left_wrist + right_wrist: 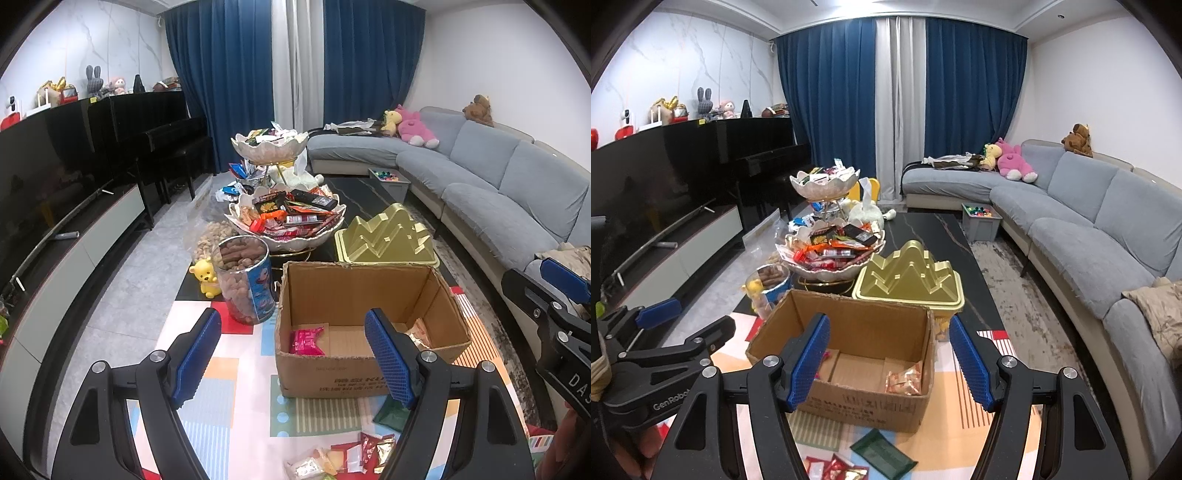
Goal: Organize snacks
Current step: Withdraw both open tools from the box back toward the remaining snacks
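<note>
An open cardboard box (369, 288) (849, 314) stands on a colourful mat on the table. Inside lie a pink snack packet (306, 341) and an orange-white packet (904, 377) (417, 332). Loose snack packets (343, 456) (836, 469) and a dark green packet (882, 452) (391, 413) lie on the mat in front of the box. My left gripper (295, 354) is open and empty, above the mat before the box. My right gripper (892, 363) is open and empty, just before the box.
A two-tier white dish (236, 218) (798, 258) piled with snacks stands behind the box. A gold ridged lid box (384, 236) (908, 277), a jar of brown snacks (243, 280) and a yellow bear figure (207, 277) stand nearby. A grey sofa (1089, 236) runs along the right.
</note>
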The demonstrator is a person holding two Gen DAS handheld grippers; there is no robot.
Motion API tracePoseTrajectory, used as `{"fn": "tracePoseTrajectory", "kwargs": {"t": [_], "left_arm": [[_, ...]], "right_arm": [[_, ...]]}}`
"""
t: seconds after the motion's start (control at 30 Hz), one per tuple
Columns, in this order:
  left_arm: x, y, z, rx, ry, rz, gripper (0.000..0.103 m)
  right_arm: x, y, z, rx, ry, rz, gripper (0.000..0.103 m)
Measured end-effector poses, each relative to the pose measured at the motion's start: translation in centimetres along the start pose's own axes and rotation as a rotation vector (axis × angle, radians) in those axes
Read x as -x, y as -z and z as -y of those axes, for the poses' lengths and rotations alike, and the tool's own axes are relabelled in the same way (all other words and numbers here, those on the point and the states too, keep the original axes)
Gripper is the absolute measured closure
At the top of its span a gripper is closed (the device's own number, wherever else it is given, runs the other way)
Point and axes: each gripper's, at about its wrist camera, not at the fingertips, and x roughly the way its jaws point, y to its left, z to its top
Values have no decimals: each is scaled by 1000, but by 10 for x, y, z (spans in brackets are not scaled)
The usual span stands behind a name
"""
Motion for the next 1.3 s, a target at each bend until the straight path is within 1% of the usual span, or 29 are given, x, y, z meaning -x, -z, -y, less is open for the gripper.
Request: {"fn": "tracePoseTrajectory", "kwargs": {"t": [0.13,0.53,1.07,1.3], "left_arm": [[7,5,-1,0,0,2,23],[27,23,-10,6,-6,-8,23],[36,59,-8,5,-6,-67,23],[35,79,-10,39,-10,-105,23]], "right_arm": [[-1,-1,0,1,0,0,35],[19,16,-7,19,1,-3,35],[26,43,-4,29,-2,-58,35],[27,62,-9,36,-14,-92,35]]}}
